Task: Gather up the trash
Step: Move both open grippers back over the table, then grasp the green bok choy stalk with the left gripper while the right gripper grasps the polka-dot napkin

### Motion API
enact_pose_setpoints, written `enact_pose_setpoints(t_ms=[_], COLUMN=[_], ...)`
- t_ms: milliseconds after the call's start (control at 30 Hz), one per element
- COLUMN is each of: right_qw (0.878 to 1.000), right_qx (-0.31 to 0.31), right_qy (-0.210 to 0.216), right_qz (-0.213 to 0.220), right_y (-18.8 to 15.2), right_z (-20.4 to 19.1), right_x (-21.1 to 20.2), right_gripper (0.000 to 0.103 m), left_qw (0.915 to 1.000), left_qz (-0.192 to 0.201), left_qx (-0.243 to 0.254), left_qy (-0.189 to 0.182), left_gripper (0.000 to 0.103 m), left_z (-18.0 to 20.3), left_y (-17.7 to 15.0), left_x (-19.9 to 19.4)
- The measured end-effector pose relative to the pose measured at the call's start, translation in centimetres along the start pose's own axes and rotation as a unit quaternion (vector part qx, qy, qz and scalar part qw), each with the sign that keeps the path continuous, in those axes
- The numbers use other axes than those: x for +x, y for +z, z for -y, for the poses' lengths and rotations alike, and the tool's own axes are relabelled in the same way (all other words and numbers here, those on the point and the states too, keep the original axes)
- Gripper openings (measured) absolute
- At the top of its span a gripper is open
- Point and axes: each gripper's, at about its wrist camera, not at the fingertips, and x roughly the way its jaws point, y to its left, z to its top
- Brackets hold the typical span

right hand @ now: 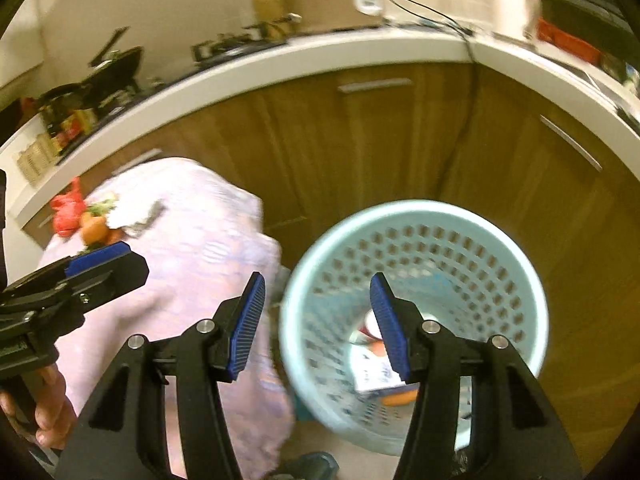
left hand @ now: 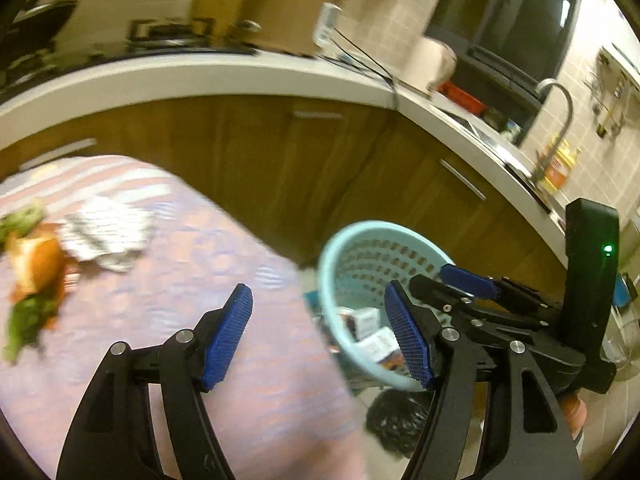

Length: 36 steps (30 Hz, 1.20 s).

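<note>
A light blue perforated trash basket (right hand: 416, 304) stands on the floor beside a table with a pink cloth (right hand: 192, 256); small cartons (right hand: 380, 376) lie inside it. My right gripper (right hand: 318, 328) is open and empty above the basket's near rim. My left gripper (left hand: 320, 336) is open and empty over the table's edge, and it also shows in the right wrist view (right hand: 100, 260). Food scraps, orange and green (left hand: 32, 272), and a crumpled patterned wrapper (left hand: 104, 236) lie on the cloth at the left. The basket also shows in the left wrist view (left hand: 372, 252), with the right gripper (left hand: 472, 284) over it.
A white kitchen counter (left hand: 224, 76) with wooden cabinets (left hand: 280, 168) curves behind. A pot, cables, sink and tap (left hand: 560, 120) sit on it. A red bag (right hand: 66, 212) lies at the table's far edge. A dark bag (left hand: 396, 424) lies on the floor.
</note>
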Motion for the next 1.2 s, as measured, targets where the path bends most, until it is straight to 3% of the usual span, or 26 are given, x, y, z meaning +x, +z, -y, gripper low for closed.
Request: enact_pose_setpoints(t_ms=[367, 567, 667, 800, 933, 1067, 1100, 1167, 1200], right_qw=[0.993, 0.989, 0.989, 0.989, 0.990, 0.989, 0.988, 0.987, 0.986], right_qx=[-0.079, -0.102, -0.106, -0.102, -0.104, -0.113, -0.116, -0.125, -0.130], right_qy=[0.088, 0.108, 0.105, 0.101, 0.096, 0.092, 0.095, 0.100, 0.104], right_qz=[0.007, -0.017, -0.023, -0.028, -0.025, -0.023, -0.023, -0.025, -0.028], right_y=[1.0, 0.8, 1.1, 1.9, 3.0, 4.4, 4.8, 5.4, 5.6], right_z=[-12.6, -17.0, -17.6, -17.7, -17.8, -18.1, -18.4, -18.9, -19.3], right_x=[2.4, 5.0, 5.9, 6.6, 7.2, 8.2, 8.7, 9.6, 10.2], right_gripper=[0.049, 0.046, 0.046, 0.046, 0.046, 0.046, 0.046, 0.046, 0.046], left_qw=[0.9923, 0.9903, 0.9907, 0.9894, 0.9857, 0.9810, 0.9807, 0.9829, 0.9852], left_qz=[0.048, 0.013, -0.021, -0.039, -0.058, -0.053, -0.051, -0.047, -0.043], left_qx=[-0.065, -0.067, -0.050, -0.044, -0.034, -0.014, -0.010, -0.015, -0.026], left_qy=[0.094, 0.122, 0.125, 0.133, 0.155, 0.186, 0.188, 0.177, 0.164], left_gripper=[0.066, 0.066, 0.066, 0.066, 0.056, 0.033, 0.030, 0.013, 0.013], left_z=[-11.6, -17.1, -18.4, -19.3, -19.5, -18.7, -18.4, -18.3, -18.5], left_y=[-1.2, -2.3, -2.8, -2.9, -2.6, -2.6, -2.7, -3.1, -3.3], left_x=[-8.7, -9.4, -8.0, -6.1, -4.0, -3.7, -3.7, -4.1, -4.6])
